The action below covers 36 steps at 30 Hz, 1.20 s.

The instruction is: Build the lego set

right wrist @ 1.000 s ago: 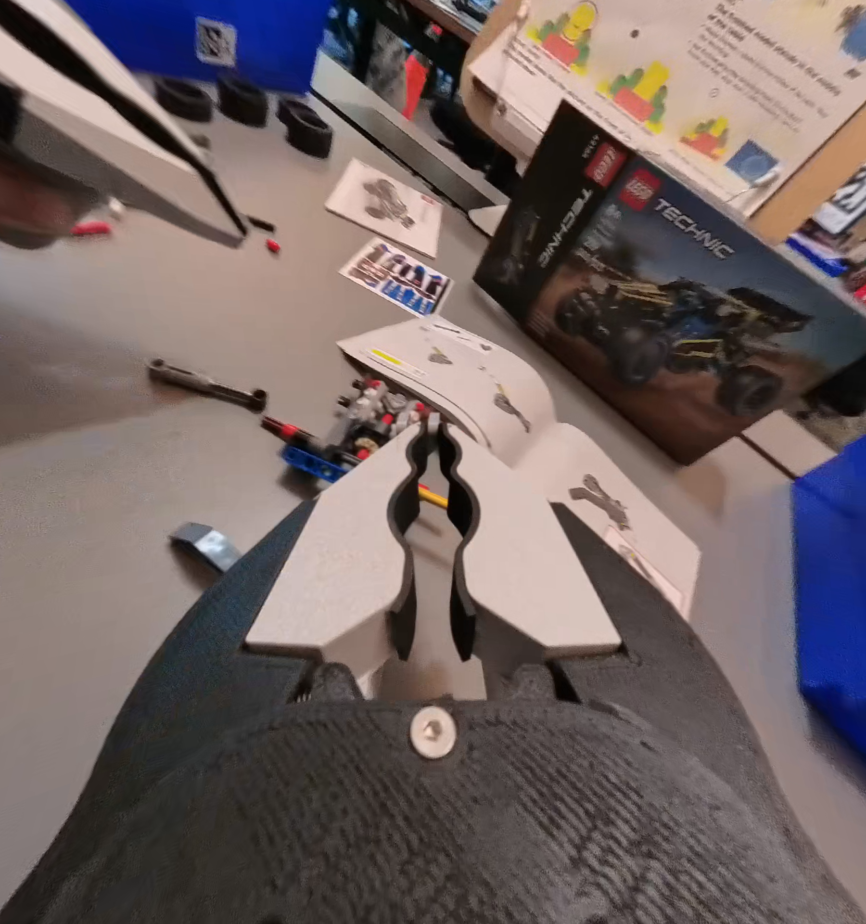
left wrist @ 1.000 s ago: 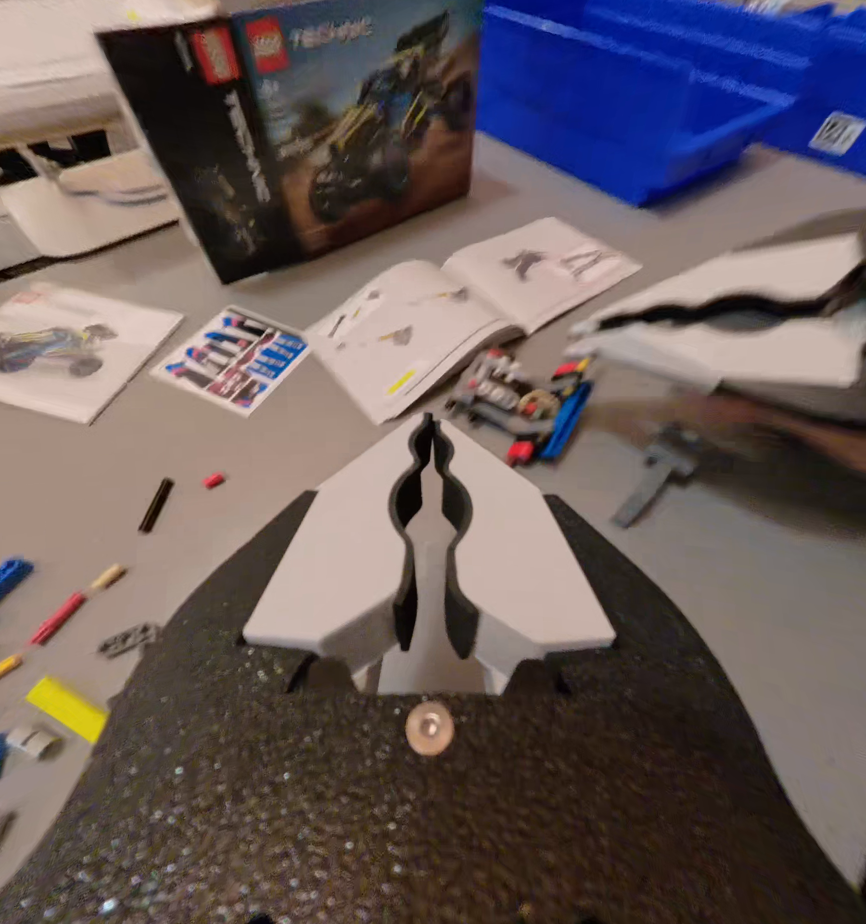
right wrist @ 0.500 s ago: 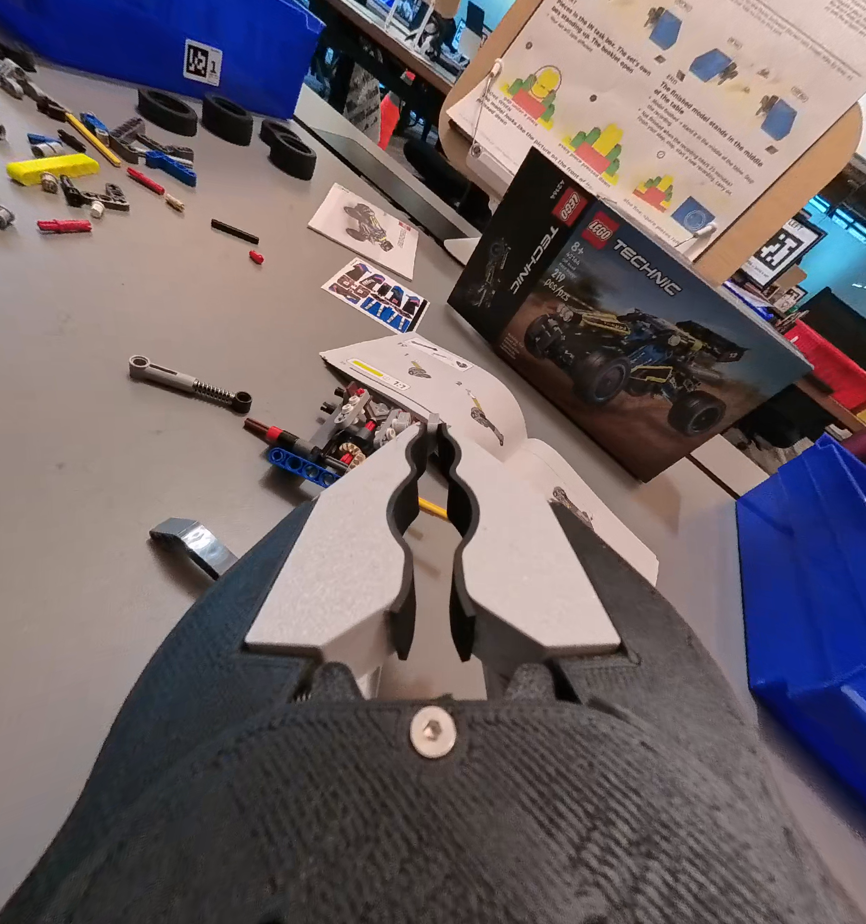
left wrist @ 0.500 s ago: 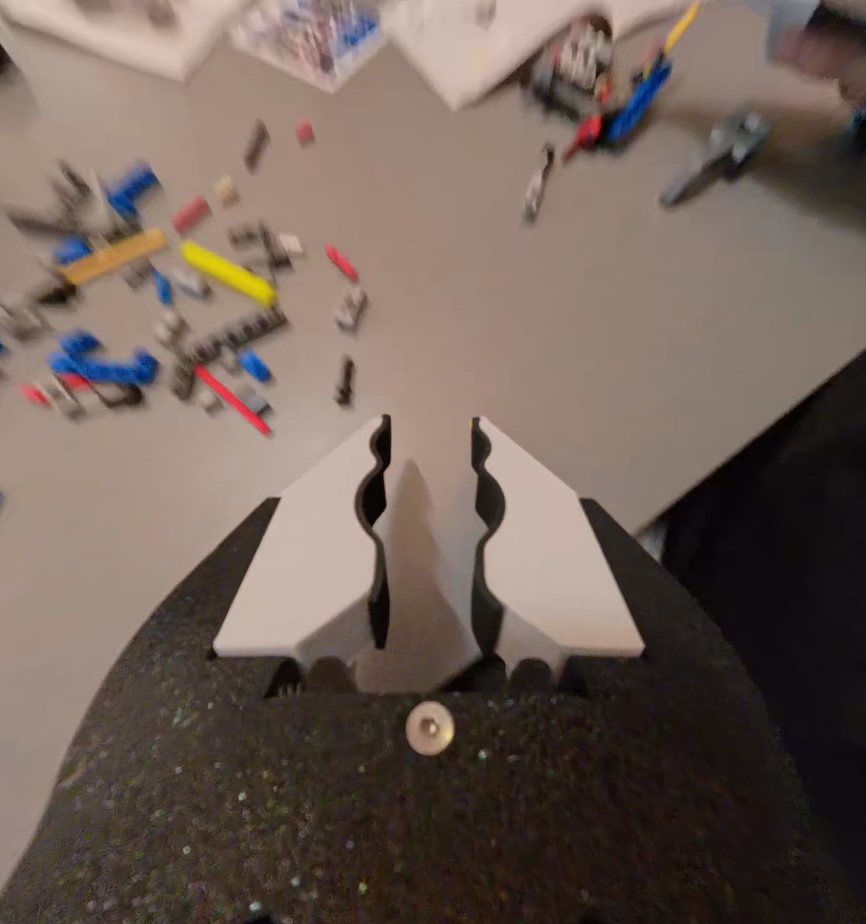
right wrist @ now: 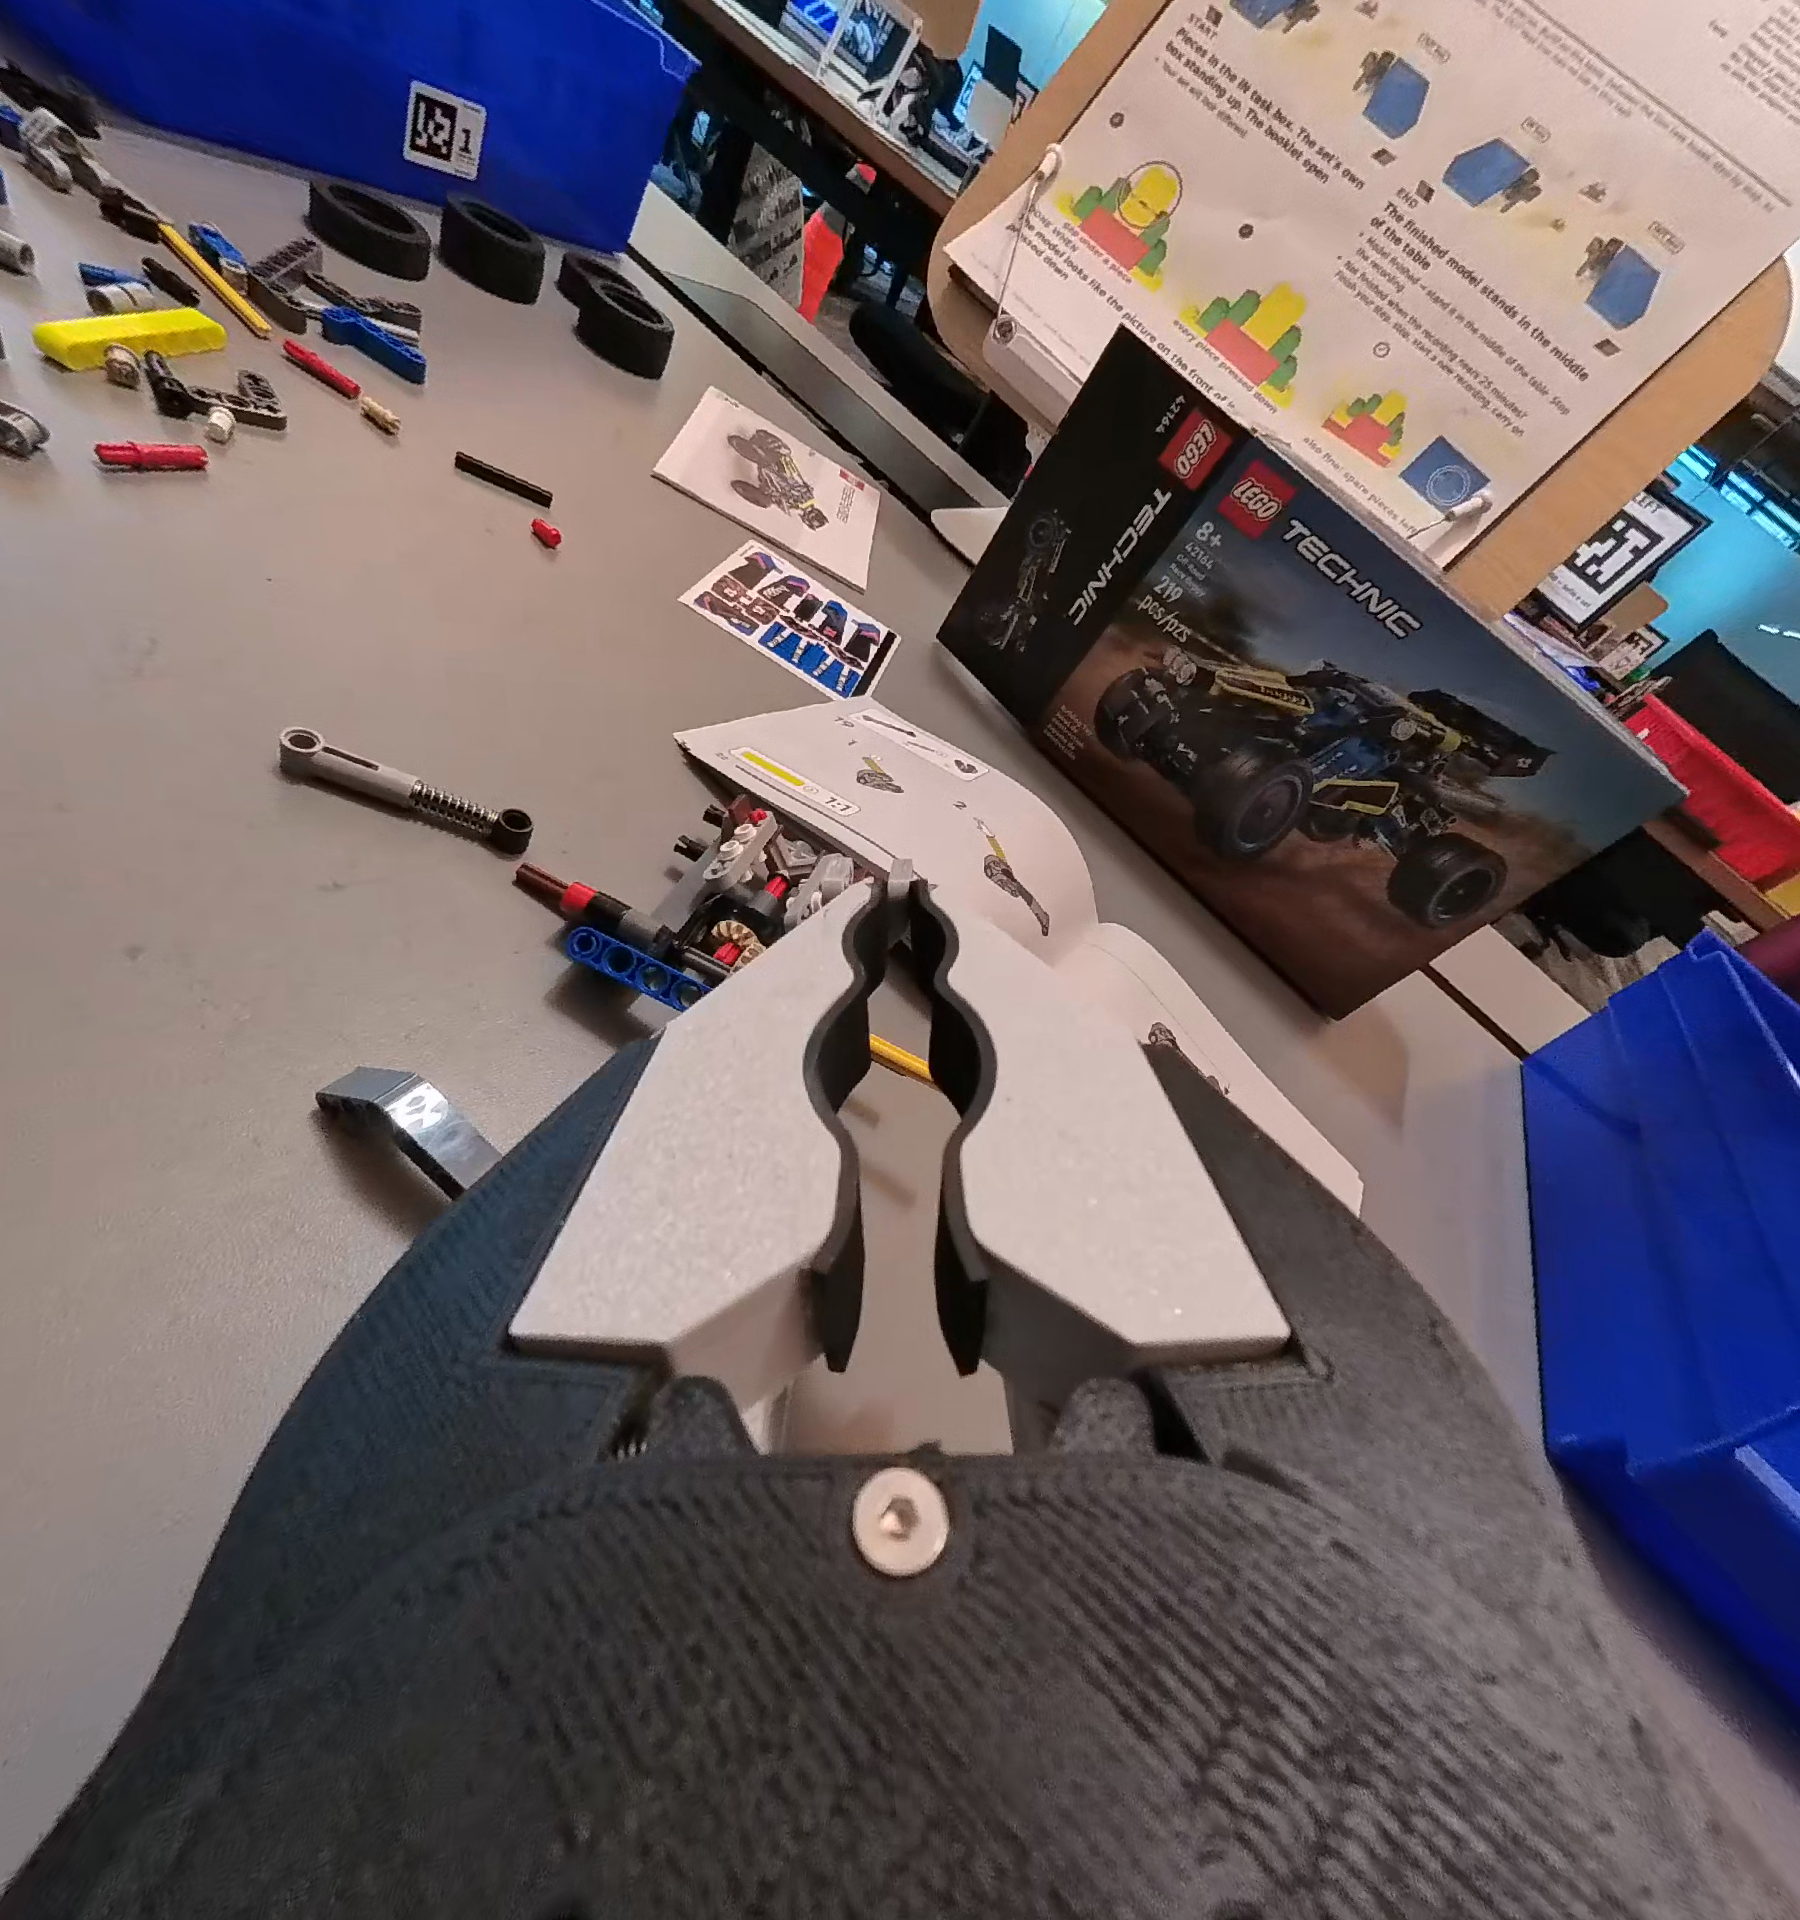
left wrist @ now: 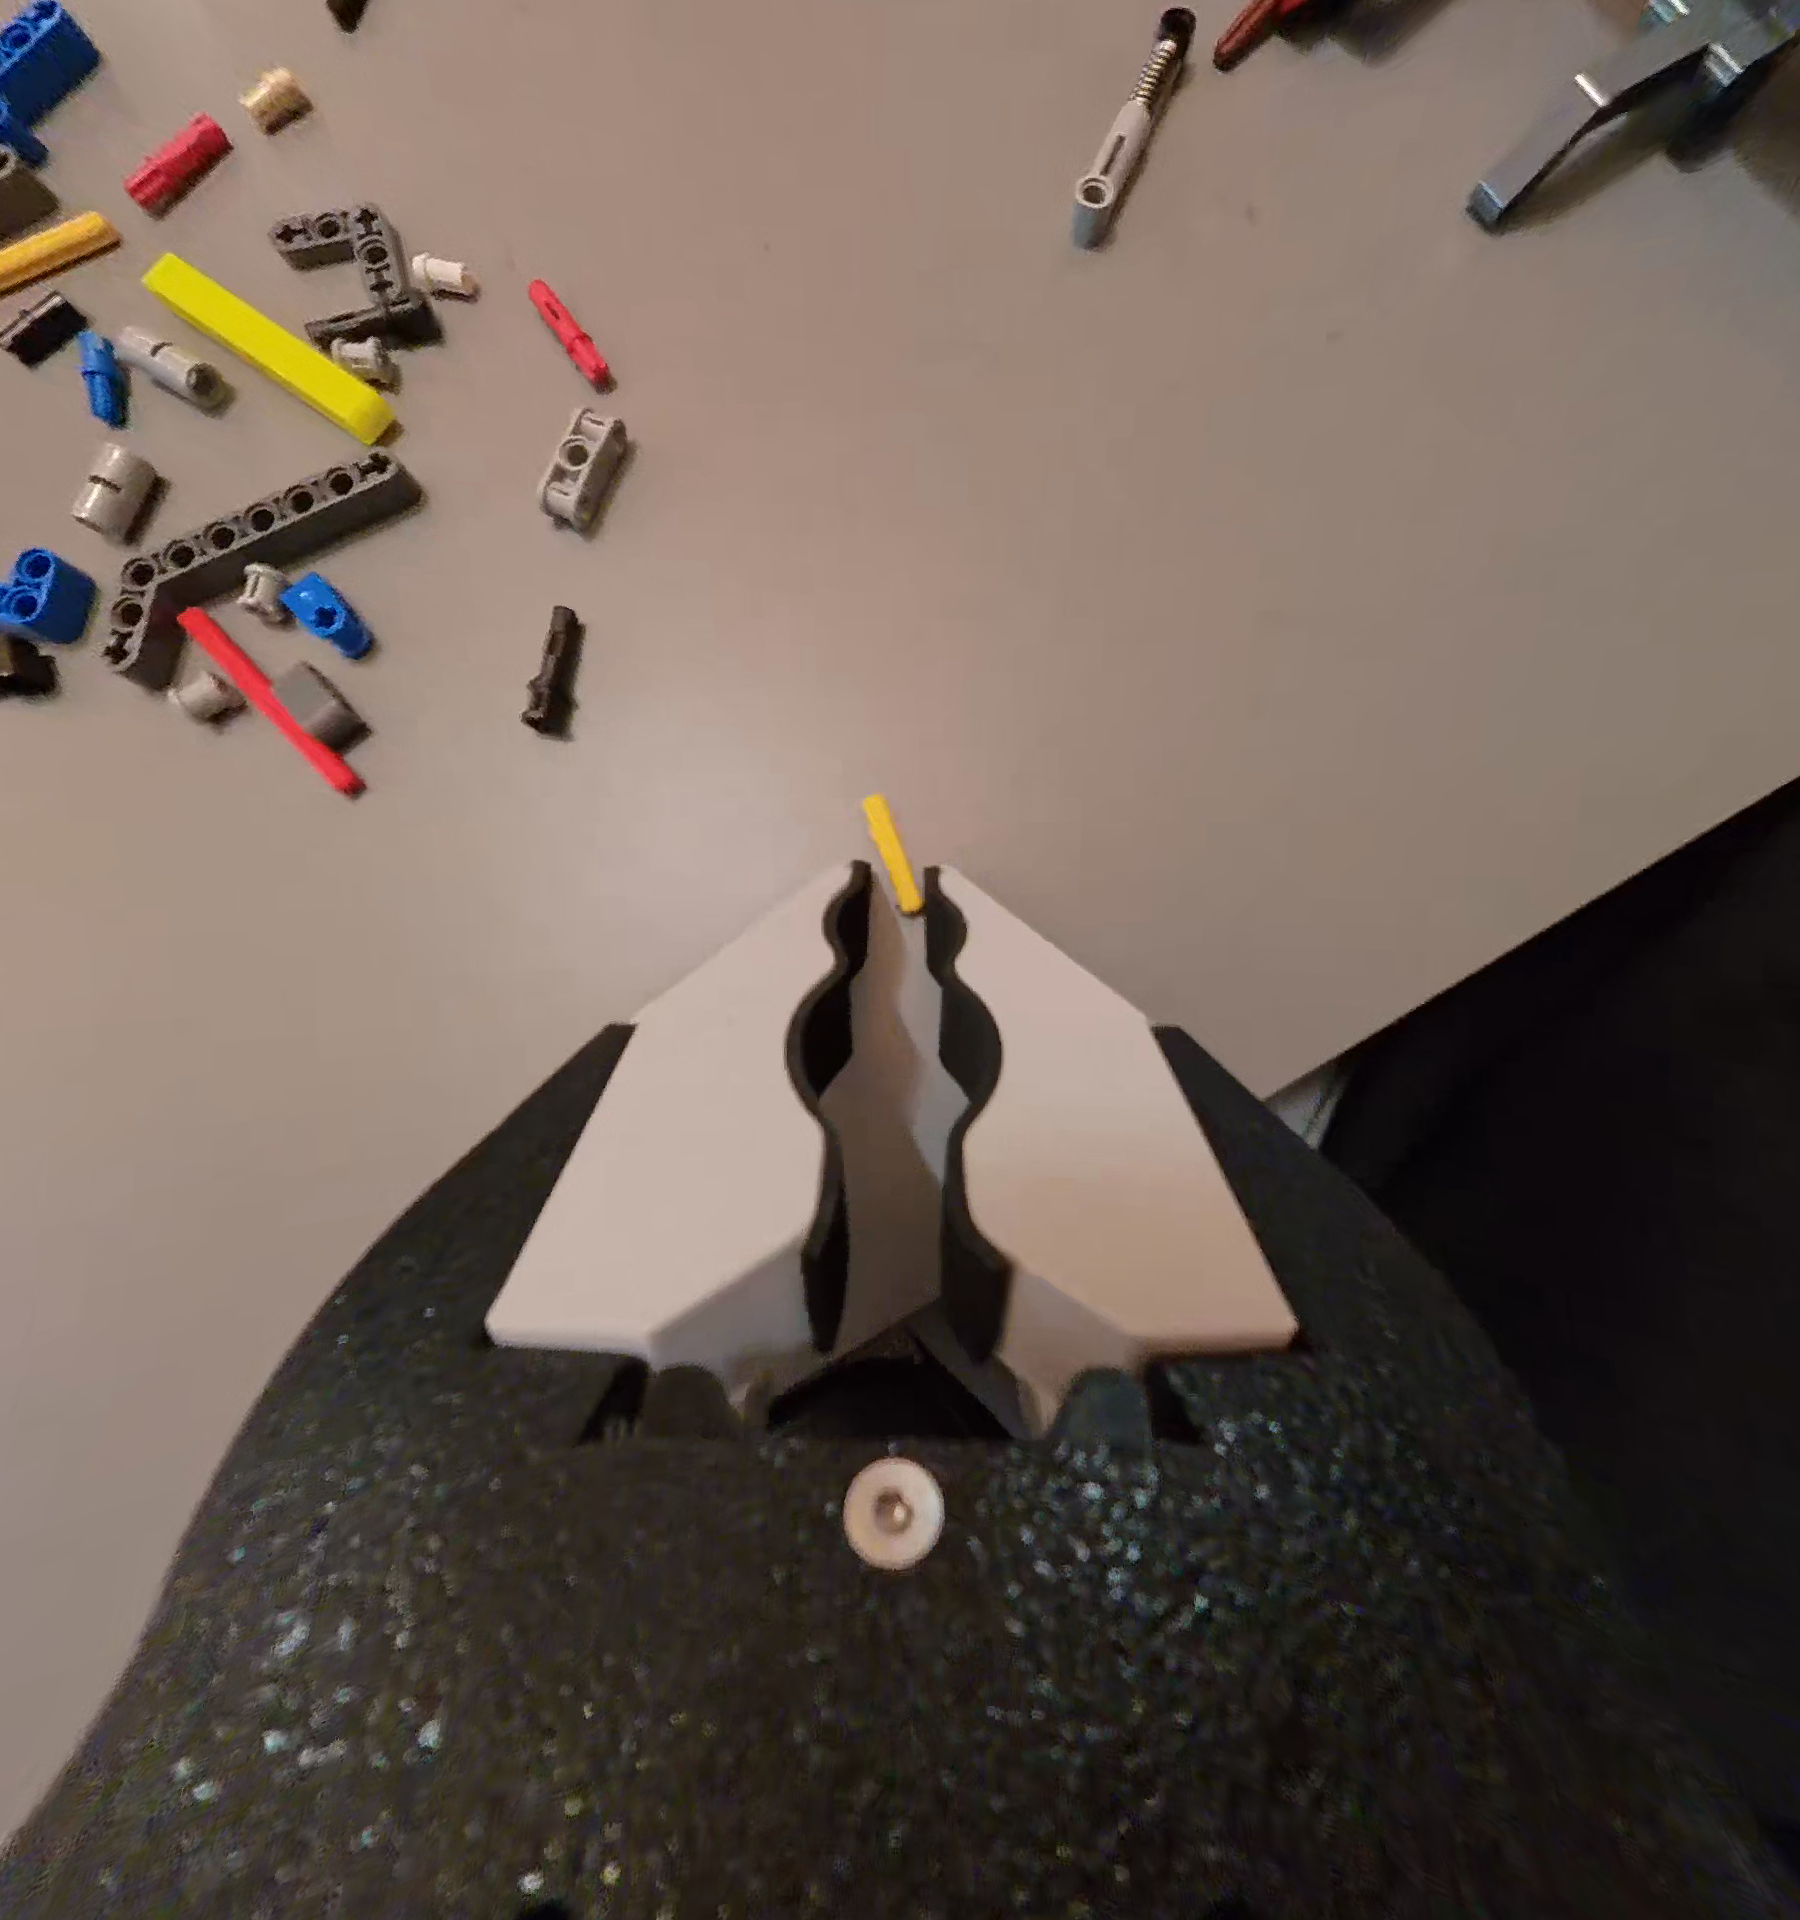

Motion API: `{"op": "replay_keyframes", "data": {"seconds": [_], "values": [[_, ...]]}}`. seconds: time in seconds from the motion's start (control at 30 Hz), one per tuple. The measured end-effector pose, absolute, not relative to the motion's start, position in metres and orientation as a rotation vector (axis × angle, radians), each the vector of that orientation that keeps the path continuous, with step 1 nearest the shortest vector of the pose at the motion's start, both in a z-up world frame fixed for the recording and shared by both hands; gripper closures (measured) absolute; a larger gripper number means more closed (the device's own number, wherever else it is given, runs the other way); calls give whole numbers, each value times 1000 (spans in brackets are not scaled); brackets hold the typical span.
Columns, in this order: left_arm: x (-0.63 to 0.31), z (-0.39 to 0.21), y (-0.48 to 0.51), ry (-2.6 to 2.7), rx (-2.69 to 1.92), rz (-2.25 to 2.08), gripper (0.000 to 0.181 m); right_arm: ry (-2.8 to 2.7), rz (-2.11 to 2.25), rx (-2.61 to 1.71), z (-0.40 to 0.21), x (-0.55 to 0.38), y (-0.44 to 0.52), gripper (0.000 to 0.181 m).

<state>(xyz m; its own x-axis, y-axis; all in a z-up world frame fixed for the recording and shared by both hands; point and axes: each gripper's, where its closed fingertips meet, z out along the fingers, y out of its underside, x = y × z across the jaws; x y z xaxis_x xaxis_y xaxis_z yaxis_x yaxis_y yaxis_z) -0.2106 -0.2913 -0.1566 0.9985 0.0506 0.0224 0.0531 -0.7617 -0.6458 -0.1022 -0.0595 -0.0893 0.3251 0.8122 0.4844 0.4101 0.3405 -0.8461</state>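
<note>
Two pairs of tongs work over one wide grey desk, which fills both views. Ahead and to the right of the right tongs stands the big dark cardboard lego box with a buggy pictured on it, and at their right edge sits a blue plastic bin. An open white instruction booklet lies straight ahead of these tongs, between them and the box. Just left of their tips rests the partly built lego assembly, grey and black with a blue holed beam along its near side. The right tongs are nearly closed, with a small grey piece at their very tips; whether they actually pinch it I cannot tell. Farther left of them lies a grey shock absorber with a metal spring.

The left tongs point down at the desk near its front edge, their tips drawn close on a thin yellow lego axle that sticks out forward between them. Up and to their left is a scatter of loose pieces: a long bright yellow flat beam, a dark grey angled holed beam, and a small black pin nearest the tongs.
</note>
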Motion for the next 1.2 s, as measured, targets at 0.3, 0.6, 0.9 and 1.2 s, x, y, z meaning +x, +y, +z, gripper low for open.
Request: {"op": "replay_keyframes", "data": {"seconds": [0.3, 0.6, 0.9, 1.2], "values": [[-230, -156, -287, -74, -2375, 7, 176, -1308, 369, -1264, -91, -104, -61, 180], [-229, -153, -302, 29, -2403, 6, 165, -1316, 359, -1254, -92, -105, -61, 180], [-236, -155, -310, 164, -2387, 22, 166, -1319, 358, -1250, -92, -106, -60, 180], [-241, -156, -309, 263, -2338, -55, 169, -1325, 354, -1248, -93, -106, -61, 180]]}}
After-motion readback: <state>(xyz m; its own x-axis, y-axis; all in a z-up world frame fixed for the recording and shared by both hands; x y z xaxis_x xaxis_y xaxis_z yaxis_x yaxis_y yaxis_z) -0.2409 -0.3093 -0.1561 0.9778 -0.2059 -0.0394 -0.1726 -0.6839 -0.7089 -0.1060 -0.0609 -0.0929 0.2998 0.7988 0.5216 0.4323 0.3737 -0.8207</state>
